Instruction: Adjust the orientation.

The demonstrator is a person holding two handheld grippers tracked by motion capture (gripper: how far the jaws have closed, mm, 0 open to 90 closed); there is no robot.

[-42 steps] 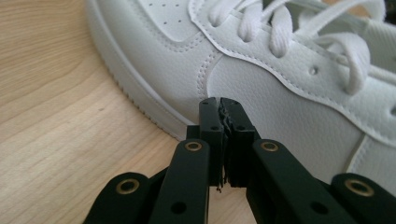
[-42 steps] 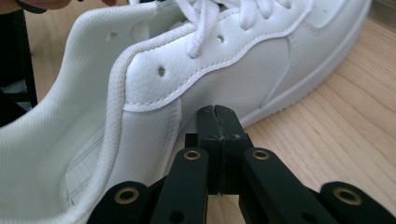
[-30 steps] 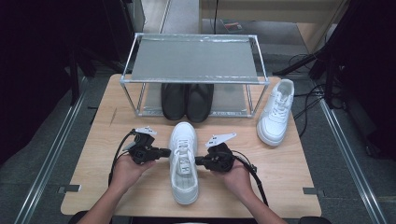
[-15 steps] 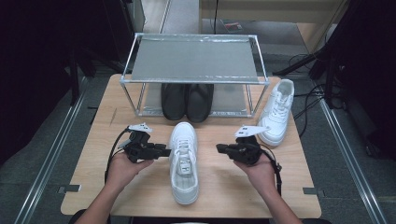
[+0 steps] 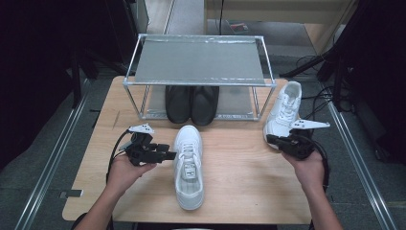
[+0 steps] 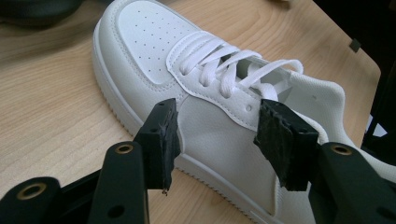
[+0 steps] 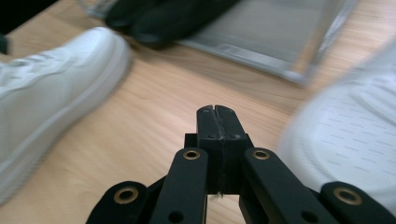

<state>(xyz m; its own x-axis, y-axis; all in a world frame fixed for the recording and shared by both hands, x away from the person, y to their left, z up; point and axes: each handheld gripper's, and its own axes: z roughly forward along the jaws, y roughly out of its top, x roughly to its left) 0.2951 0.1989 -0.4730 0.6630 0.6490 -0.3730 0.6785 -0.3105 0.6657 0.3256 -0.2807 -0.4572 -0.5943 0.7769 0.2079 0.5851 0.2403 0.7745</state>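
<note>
Table [image 5: 239,191], light wood, carries all items. Metal shoe rack [image 5: 198,62] at far edge, w/ pair of black shoes [image 5: 191,103] on its lower level, toes toward the person. White shoe, centre [image 5: 188,165], lies on the table just in front of the rack; long axis runs near-to-far, toe toward the rack, heel toward the person, sole down. Second white shoe [image 5: 283,112] stands at the rack's right post, slightly angled, toe away. Left gripper [image 5: 165,155] sits just beside the centre shoe's left flank, pointing across at it; its jaws have just been opening and now stand wide, pads either side of the shoe's side panel [image 6: 219,135] in the left gripper view but not pressing on it, so nothing held. Right gripper [image 5: 272,140] is well off to the right, tips at the heel end of the second white shoe [image 7: 345,135]; jaws fully closed, pads together [image 7: 217,116], empty. Judgement: centre shoe is released; the right hand is nearer the second shoe, which lies ahead of and just right of its tips, approx. lengthwise away from the person. Any pick there needs the jaws opened first and set across the shoe's width, not along its length. Risk: closed tips may nudge the heel.
</note>
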